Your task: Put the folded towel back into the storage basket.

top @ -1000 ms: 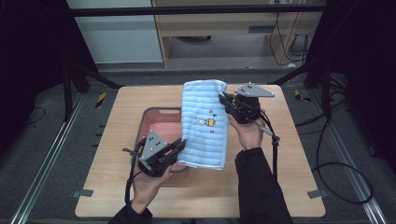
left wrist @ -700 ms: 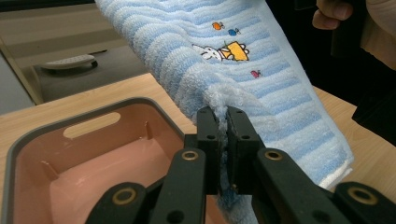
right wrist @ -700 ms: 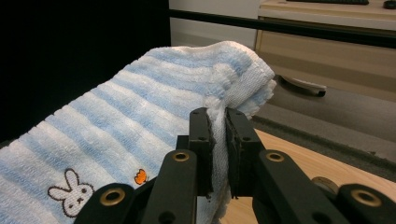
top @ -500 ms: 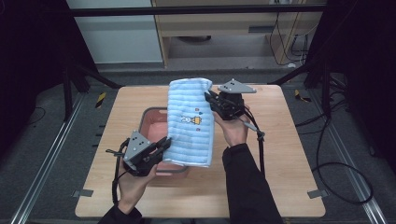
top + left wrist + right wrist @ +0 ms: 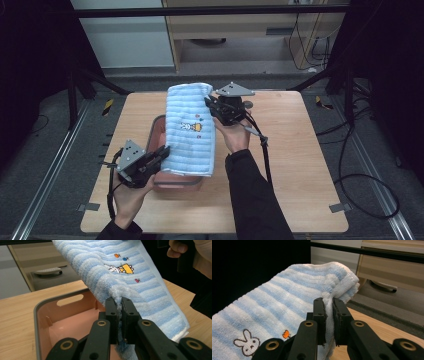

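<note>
A light blue striped towel (image 5: 190, 127) with a small rabbit picture hangs stretched above a pink bin (image 5: 159, 125) on the wooden table. My left gripper (image 5: 164, 151) is shut on the towel's near edge, over the bin's near left part. My right gripper (image 5: 210, 104) is shut on the far right corner, higher up. In the left gripper view the jaws pinch a fold of the towel (image 5: 130, 277) right above the open bin (image 5: 62, 315). The right gripper view has the towel (image 5: 287, 297) folded over the closed jaws.
The wooden table (image 5: 305, 150) has free room on its right half and along the near edge. A wooden cabinet (image 5: 240, 25) and black frame legs stand behind the table. Cables (image 5: 260, 145) trail from the right gripper across the table.
Both hands have carried the towel leftward, so it now hangs over the pink bin. The grips have not changed.
</note>
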A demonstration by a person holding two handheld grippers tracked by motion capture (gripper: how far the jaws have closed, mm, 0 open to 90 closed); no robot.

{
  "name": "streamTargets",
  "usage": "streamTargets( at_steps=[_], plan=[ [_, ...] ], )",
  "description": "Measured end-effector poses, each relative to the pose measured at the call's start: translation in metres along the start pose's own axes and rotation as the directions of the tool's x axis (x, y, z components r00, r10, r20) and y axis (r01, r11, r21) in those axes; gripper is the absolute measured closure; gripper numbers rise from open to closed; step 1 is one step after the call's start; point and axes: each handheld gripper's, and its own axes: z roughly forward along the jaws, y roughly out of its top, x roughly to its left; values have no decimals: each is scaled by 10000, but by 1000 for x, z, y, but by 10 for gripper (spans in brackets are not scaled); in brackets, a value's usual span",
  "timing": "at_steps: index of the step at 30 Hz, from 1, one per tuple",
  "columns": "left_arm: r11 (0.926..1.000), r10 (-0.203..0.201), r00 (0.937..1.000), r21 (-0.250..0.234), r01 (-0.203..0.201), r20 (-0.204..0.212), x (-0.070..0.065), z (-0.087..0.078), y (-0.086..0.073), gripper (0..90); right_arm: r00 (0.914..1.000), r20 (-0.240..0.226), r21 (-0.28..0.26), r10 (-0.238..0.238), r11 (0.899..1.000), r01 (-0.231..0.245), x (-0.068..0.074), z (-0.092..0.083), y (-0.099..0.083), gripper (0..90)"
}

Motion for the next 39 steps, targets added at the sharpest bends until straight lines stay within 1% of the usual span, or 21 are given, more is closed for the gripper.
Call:
streamTargets(
  at_steps=[9, 12, 13, 16, 17, 18, 21, 22, 27, 29, 31, 32, 33, 34, 36, 37, 38, 39],
  plan=[
    [9999, -153, 9996, 77, 155, -247, 13, -2, -5, 847, 9998, -170, -32, -51, 10000, 51, 10, 18, 1, 822],
    [9997, -200, 9991, 112, 205, -363, 18, 0, -9, 847, 9997, -232, 6, -9, 10000, 9, 14, 26, 1, 822],
    [9996, -231, 9989, 149, 237, -398, 19, 0, -10, 847, 9997, -219, 16, -73, 10000, 74, 14, 28, 0, 822],
    [9993, -301, 9982, 205, 312, -520, 23, 1, -13, 847, 9997, -249, 25, -48, 10000, 49, 16, 31, -1, 822],
    [9993, -256, 9978, 254, 272, -608, 24, 1, -14, 847, 9997, -252, 71, -67, 10000, 68, 18, 35, -2, 822],
    [9993, -236, 9975, 256, 254, -673, 25, 2, -15, 847, 9997, -252, 71, -67, 10000, 68, 18, 35, -2, 822],
    [9992, -279, 9968, 258, 299, -745, 28, 1, -16, 847, 9995, -297, 118, -85, 9999, 89, 20, 44, -4, 822],
    [9991, -314, 9966, 266, 335, -760, 29, 1, -16, 847, 9995, -297, 118, -85, 9999, 89, 20, 44, -4, 822],
    [9984, -335, 9956, 435, 374, -877, 33, 5, -20, 847, 9995, -324, 253, 2, 9997, 6, 22, 54, -5, 822],
    [9977, -386, 9949, 513, 435, -927, 36, 6, -22, 847, 9994, -318, 393, -107, 9992, 120, 23, 59, -6, 822],
    [9973, -406, 9946, 572, 463, -959, 37, 8, -24, 847, 9993, -352, 459, -114, 9989, 131, 24, 65, -9, 822],
    [9971, -403, 9945, 609, 463, -962, 37, 8, -25, 847, 9993, -352, 459, -114, 9989, 131, 24, 65, -9, 822],
    [9982, -180, 9944, 553, 239, -1040, 39, 9, -25, 847, 9993, -351, 511, -118, 9986, 136, 25, 67, -10, 822],
    [9965, -399, 9944, 689, 467, -974, 38, 9, -27, 847, 9993, -340, 569, -165, 9982, 184, 25, 69, -12, 821],
    [9959, -399, 9943, 764, 476, -992, 39, 11, -28, 846, 9992, -324, 650, -215, 9976, 235, 26, 71, -14, 822],
    [9973, -139, 9940, 704, 216, -1083, 41, 12, -29, 847, 9994, -317, 701, -171, 9974, 193, 26, 72, -15, 822],
    [9952, -444, 9943, 828, 525, -973, 39, 13, -30, 846, 9993, -316, 705, -201, 9973, 223, 25, 73, -16, 822],
    [9964, -189, 9943, 797, 274, -1052, 41, 14, -30, 847, 9994, -331, 718, -114, 9973, 138, 25, 74, -17, 821]
  ],
)
